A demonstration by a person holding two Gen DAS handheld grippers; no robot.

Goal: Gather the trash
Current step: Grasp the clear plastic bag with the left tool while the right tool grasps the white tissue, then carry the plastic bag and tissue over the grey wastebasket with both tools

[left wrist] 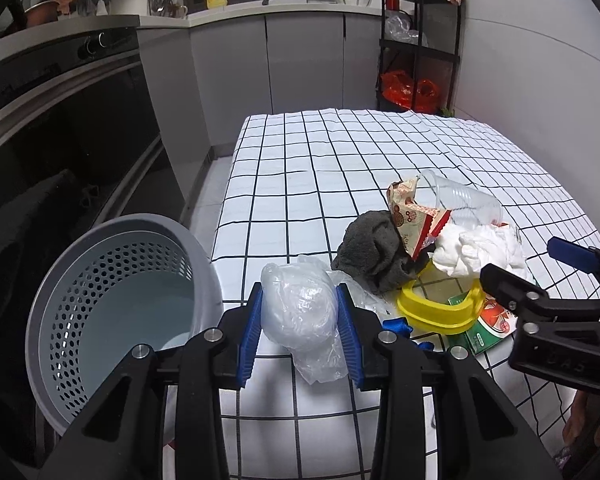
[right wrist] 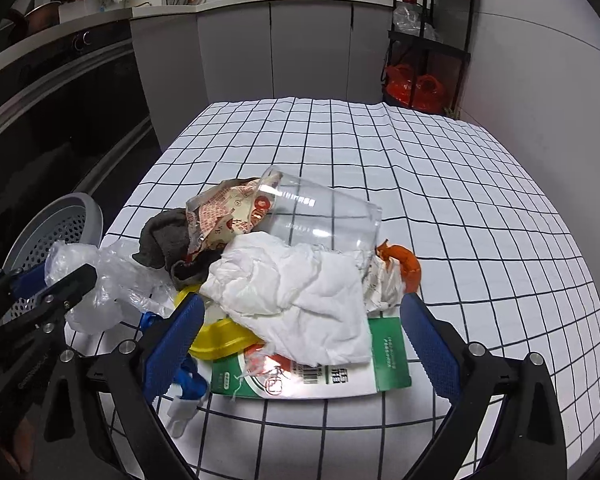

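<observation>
My left gripper (left wrist: 299, 295) is shut on a crumpled clear plastic bag (left wrist: 296, 316), held just above the near table edge beside the grey perforated bin (left wrist: 140, 222). In the right wrist view, my right gripper (right wrist: 300, 308) stands open, its blue pads either side of a white tissue (right wrist: 292, 292) without touching it. The tissue tops a trash pile: a clear cup (right wrist: 324, 216) on its side, a printed wrapper (right wrist: 228, 212), a dark grey cloth (right wrist: 164, 236), a yellow plastic piece (right wrist: 216, 340) and a green carton (right wrist: 340, 376).
The table wears a white checked cloth (left wrist: 340, 160). The bin sits off its left edge, in front of a dark oven (left wrist: 80, 120). An orange peel (right wrist: 404, 264) lies right of the pile. A black shelf rack (left wrist: 420, 48) stands at the far wall.
</observation>
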